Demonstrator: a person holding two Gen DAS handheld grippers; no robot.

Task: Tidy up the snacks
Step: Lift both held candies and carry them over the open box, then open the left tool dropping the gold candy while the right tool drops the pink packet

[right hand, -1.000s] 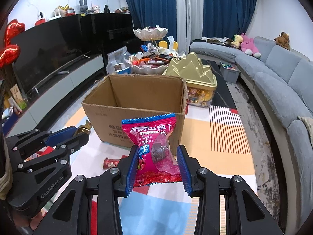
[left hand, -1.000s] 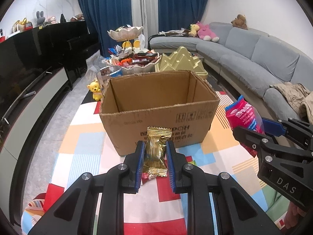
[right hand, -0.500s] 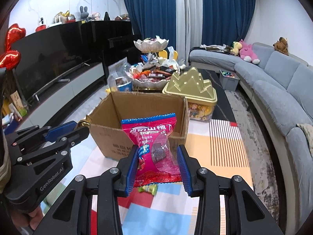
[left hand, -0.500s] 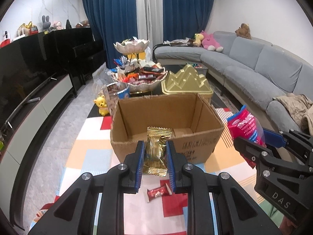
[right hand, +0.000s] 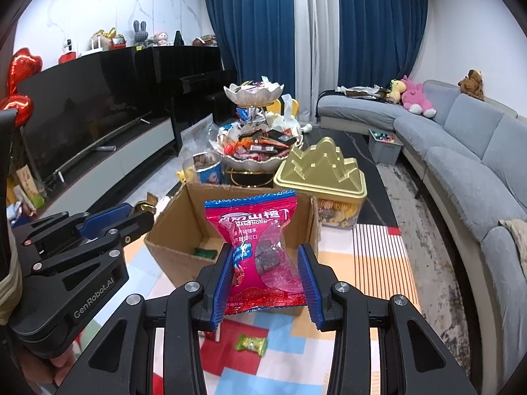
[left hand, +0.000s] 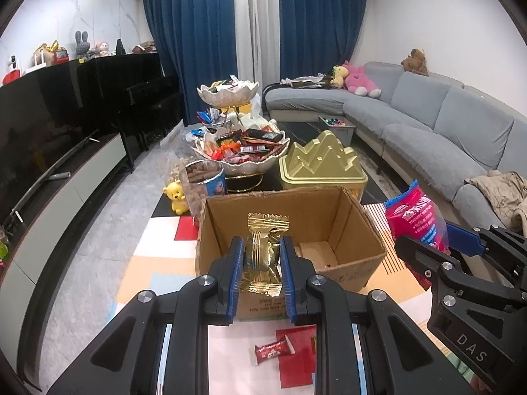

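An open cardboard box (left hand: 349, 230) (right hand: 171, 227) stands on the patchwork mat just ahead of both grippers. My left gripper (left hand: 262, 256) is shut on a gold-wrapped snack (left hand: 265, 247), held upright above the box's near wall. My right gripper (right hand: 267, 271) is shut on a pink hawthorn snack packet (right hand: 257, 250), also held in front of the box. Each gripper shows in the other's view: the right one (left hand: 428, 250) with its pink packet (left hand: 415, 220), the left one (right hand: 131, 217) with a gold corner (right hand: 145, 204) sticking out. Something green (right hand: 205, 252) lies on the box floor.
A small red candy (left hand: 275, 351) and a green candy (right hand: 251, 344) lie on the mat (left hand: 158, 256) below the grippers. Behind the box stand a gold mountain-shaped tin (left hand: 321, 164), a tiered snack dish (left hand: 243, 151), a clear jar (left hand: 206, 184) and a yellow bear toy (left hand: 176, 196). A grey sofa (left hand: 444, 131) runs along the right.
Both grippers have risen with their snacks, so the box sits lower in view and its inside shows. The loose candies on the mat have come into view.
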